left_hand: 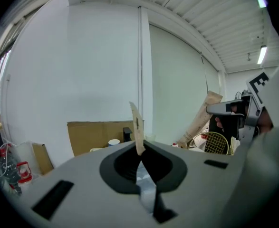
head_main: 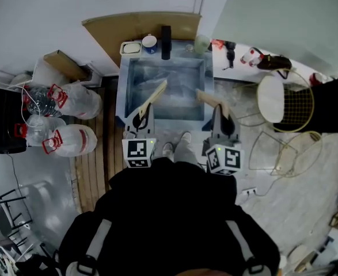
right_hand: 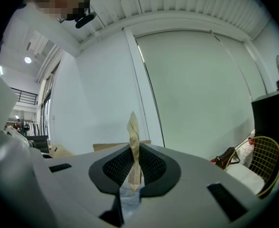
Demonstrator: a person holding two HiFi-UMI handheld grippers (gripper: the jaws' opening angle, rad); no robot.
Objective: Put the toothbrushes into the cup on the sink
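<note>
Clamped in left tongs (head_main: 141, 118): slim tan paper-wrapped toothbrush (head_main: 155, 95); in right tongs (head_main: 220, 117): its twin toothbrush (head_main: 208, 98), both at grey sink (head_main: 122, 79), upper centre. Probably light, stiff, wrapper slippery; better held low on handle.

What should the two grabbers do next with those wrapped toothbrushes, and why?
I'd probably move the left gripper forward toward the cup at the sink's back rim. Its fingers pinch a paper-wrapped toothbrush; the right gripper pinches a second toothbrush. Both hang over the basin's near end, short of the cup.
</note>
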